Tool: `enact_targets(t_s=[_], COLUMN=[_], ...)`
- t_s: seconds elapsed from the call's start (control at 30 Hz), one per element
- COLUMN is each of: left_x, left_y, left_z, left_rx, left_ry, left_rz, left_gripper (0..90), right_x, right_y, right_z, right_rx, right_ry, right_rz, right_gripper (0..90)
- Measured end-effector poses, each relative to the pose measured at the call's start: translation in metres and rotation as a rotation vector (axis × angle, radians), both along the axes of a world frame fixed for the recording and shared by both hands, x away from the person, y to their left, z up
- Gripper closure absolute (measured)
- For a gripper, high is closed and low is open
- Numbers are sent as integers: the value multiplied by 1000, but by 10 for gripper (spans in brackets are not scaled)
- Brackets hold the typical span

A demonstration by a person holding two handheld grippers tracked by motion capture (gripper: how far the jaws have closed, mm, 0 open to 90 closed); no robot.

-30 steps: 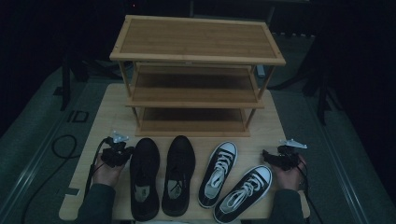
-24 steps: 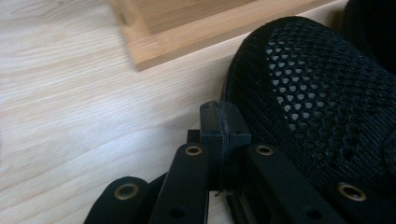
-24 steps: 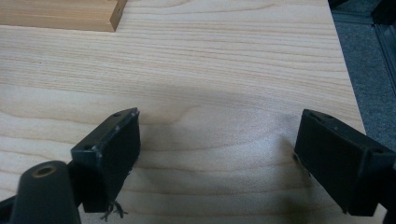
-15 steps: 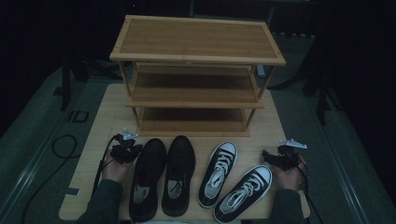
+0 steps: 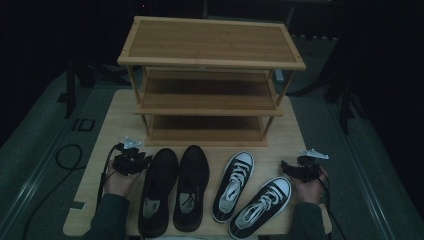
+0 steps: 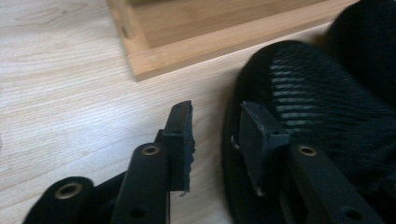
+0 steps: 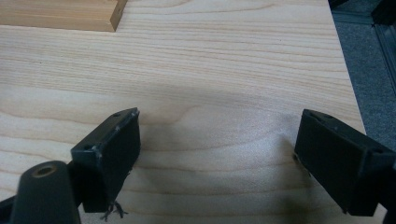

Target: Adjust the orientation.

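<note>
A black mesh shoe (image 5: 157, 192), the leftmost of four, lies on the pale wooden table (image 5: 102, 150) just in front of a three-tier bamboo shoe rack (image 5: 210, 80), its toe pointing at the rack's lowest shelf. The left gripper (image 5: 142, 161) sits at the shoe's toe, its jaws having just been opening: in the left gripper view (image 6: 215, 135) they stand apart, one pad over bare table, the other against the edge of the shoe's ribbed knit upper (image 6: 317, 107), with no squeeze on it. Its twin, a second black shoe (image 5: 191, 187), lies touching it on the right.

Further right lie two black canvas sneakers with white laces, rubber toe caps and white soles, one (image 5: 234, 185) straight, the other (image 5: 261, 207) angled outward. The right gripper (image 5: 286, 167) rests near that angled sneaker's toe; in the right gripper view (image 7: 217, 154) its jaws are spread wide over bare wood grain, gripping nothing.

All three slatted shelves of the rack stand bare and all four shoes are on the table, so the work of shelving appears to be at its very start: no shoe is gripped yet, and every pair seems left to lift.
</note>
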State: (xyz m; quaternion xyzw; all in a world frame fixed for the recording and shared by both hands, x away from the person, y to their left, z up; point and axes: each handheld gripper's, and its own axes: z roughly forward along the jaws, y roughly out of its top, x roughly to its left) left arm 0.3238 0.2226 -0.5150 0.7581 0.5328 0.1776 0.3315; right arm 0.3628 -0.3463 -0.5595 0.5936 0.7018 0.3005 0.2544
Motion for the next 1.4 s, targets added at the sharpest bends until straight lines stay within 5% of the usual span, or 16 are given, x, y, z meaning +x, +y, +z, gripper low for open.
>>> enact_targets(t_s=[0.27, 0.53, 1.03, 1.13, 1.2, 1.4], left_x=[-16, -27, -30, -27, -28, -30], left_y=[-14, -24, -29, -32, -36, -39], left_z=[23, 34, 32, 25, 25, 28], left_rx=[-8, -6, 10, 16, 25, 39], left_ry=[-40, -33, 97, 117, 100, 74], left_rz=[-71, -113, -120, -121, -129, -110], left_gripper=[616, 615, 615, 667, 846, 876], right_x=[0, 0, 0, 0, 0, 0], right_y=[0, 0, 0, 0, 0, 0], right_z=[0, 0, 0, 0, 0, 0], right_rx=[0, -1, -1, -1, -1, -1], right_ry=[0, 0, 0, 0, 0, 0], right_rz=[1, 2, 2, 2, 2, 3], right_gripper=[141, 141, 141, 141, 142, 141])
